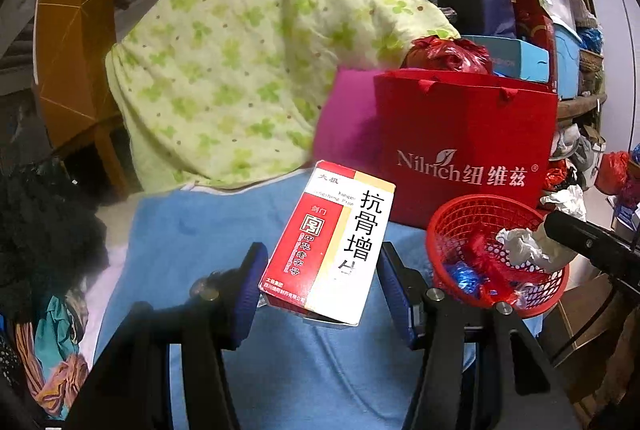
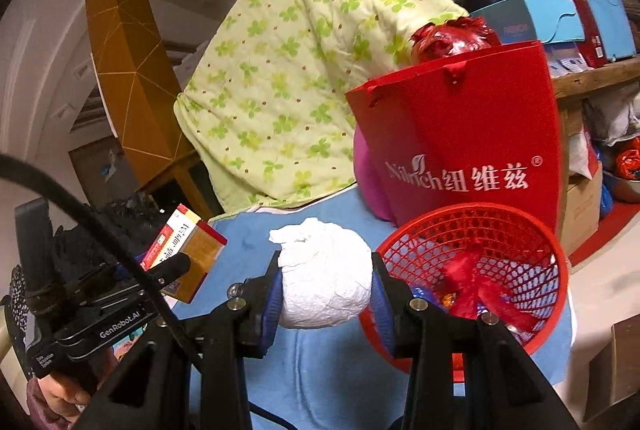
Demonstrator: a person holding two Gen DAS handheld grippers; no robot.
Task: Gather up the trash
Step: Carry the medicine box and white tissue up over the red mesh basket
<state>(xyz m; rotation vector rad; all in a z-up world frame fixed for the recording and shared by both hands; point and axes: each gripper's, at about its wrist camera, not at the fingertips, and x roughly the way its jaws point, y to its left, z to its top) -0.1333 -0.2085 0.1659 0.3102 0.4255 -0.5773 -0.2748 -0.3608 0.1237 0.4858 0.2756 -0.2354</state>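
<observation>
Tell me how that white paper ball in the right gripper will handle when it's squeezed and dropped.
The paper ball is crumpled and wrinkled, so it probably crushes easily and weighs little. Being roundish, it may roll or bounce off the trash heaped in the red basket.

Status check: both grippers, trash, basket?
Left gripper shut on box. Right gripper shut on paper wad. Red basket to the right, part full, path clear.

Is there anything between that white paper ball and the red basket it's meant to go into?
Nothing visible blocks it. The right gripper holds the white paper ball above the blue cloth, just left of the red basket. The basket's top is open, with only wrappers lying inside.
</observation>
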